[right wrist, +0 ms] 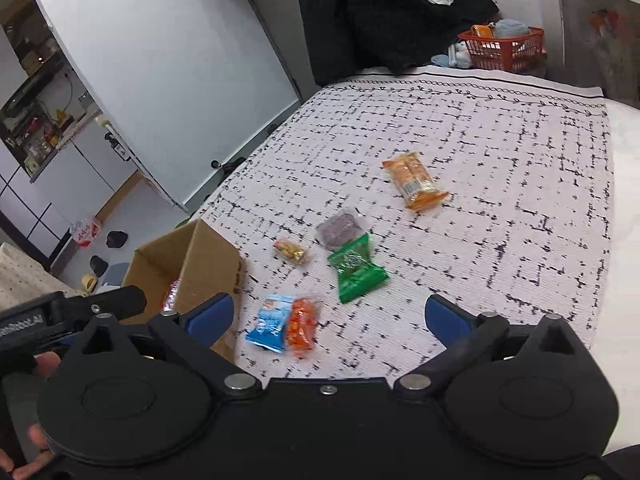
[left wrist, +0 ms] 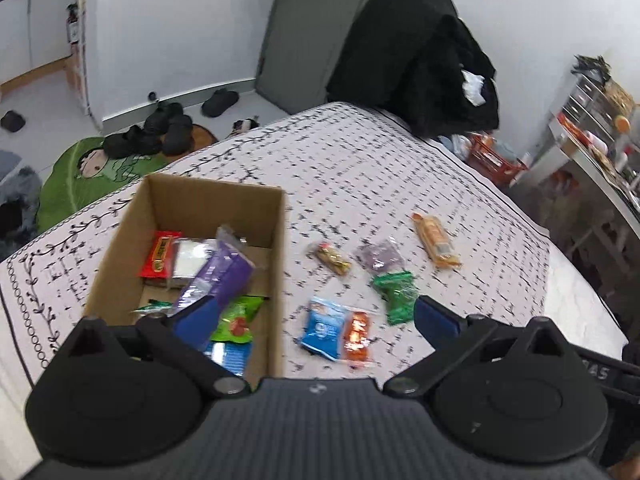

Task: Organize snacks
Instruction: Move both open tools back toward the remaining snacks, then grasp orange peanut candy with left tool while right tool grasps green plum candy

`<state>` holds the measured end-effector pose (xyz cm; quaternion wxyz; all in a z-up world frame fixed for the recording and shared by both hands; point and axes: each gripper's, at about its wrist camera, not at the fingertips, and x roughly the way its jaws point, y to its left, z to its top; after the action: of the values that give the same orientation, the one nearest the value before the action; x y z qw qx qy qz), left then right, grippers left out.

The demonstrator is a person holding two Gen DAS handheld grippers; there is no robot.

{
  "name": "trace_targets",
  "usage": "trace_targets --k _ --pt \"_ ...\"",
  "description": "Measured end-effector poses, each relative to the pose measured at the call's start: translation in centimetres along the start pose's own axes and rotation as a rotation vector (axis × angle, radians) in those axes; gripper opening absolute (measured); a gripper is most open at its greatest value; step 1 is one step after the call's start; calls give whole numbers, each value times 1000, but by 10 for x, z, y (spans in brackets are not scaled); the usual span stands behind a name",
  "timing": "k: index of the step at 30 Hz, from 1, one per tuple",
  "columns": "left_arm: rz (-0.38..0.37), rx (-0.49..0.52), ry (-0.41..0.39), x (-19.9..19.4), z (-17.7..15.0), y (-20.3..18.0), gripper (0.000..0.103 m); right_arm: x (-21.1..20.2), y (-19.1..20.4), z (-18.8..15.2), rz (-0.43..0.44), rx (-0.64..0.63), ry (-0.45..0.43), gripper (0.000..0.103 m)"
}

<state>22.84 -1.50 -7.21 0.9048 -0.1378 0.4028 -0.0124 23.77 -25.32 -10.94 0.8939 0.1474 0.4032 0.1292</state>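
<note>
A cardboard box [left wrist: 120, 240] [right wrist: 208, 256] stands on the patterned cloth, holding several snack packets, among them a red one [left wrist: 160, 258] and a purple one [left wrist: 218, 280]. Loose on the cloth lie a blue packet [left wrist: 325, 326] [right wrist: 269, 322], an orange-red packet [left wrist: 357, 336] [right wrist: 302, 326], a green packet [left wrist: 396, 294] [right wrist: 356, 270], a dark purple packet [left wrist: 380, 258] [right wrist: 338, 230], a small nut bar [left wrist: 331, 259] [right wrist: 291, 252] and a long orange packet [left wrist: 436, 246] [right wrist: 416, 180]. My left gripper [left wrist: 316, 318] is open and empty, above the box's right wall. My right gripper [right wrist: 330, 316] is open and empty, over the blue and orange-red packets.
The cloth covers a table [right wrist: 520, 128] whose bare white edge shows at the right. A black garment on a chair [left wrist: 416, 64] stands beyond the far end, with a red basket [right wrist: 504, 50] beside it. Shoes and a green mat [left wrist: 100, 168] lie on the floor to the left.
</note>
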Motion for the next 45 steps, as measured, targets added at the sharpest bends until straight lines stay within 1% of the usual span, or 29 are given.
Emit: trace_targets --k 3,6,8,10,13,17,18,20,22,24,26,28,30,32,33,38,45 --pt "7 27 -9 0 -3 -15 103 0 -11 -2 -2 8 -3 103" --pt "8 44 0 4 -6 -27 103 -1 -22 -2 2 21 -12 103" --pt "21 46 3 6 -7 -35 103 0 -30 -1 9 33 -13 103" --pt "18 42 4 8 -8 -40 103 1 -37 -1 14 37 -12 103" --pt "21 41 11 14 -9 -47 103 3 -48 -1 34 59 -7 103" --pt "32 67 17 23 -15 -57 102 9 -62 -1 57 114 16 103" --pt "32 72 21 27 -17 -60 100 11 -66 -1 61 129 22 103" --pt "35 74 28 33 -19 -65 99 14 -73 -2 92 158 20 102" --pt "36 81 32 38 -22 -69 96 19 -78 -2 120 181 16 101" --pt "39 91 38 45 -24 -73 89 26 -81 -1 141 207 30 88" --pt "42 95 48 52 -26 -75 84 34 -86 0 163 240 52 83" --pt "45 98 57 61 -28 -77 79 42 -89 0 180 269 72 81" --pt "55 97 68 69 -30 -77 70 48 -90 0 195 284 81 77" --pt "59 87 83 78 -32 -75 64 54 -93 1 214 294 94 73" --pt "59 84 91 83 -34 -74 62 58 -93 2 216 296 101 72" --pt "73 88 115 101 -38 -70 61 74 -97 3 230 313 131 72" --pt "76 65 157 127 -41 -63 54 97 -103 5 235 330 170 72"
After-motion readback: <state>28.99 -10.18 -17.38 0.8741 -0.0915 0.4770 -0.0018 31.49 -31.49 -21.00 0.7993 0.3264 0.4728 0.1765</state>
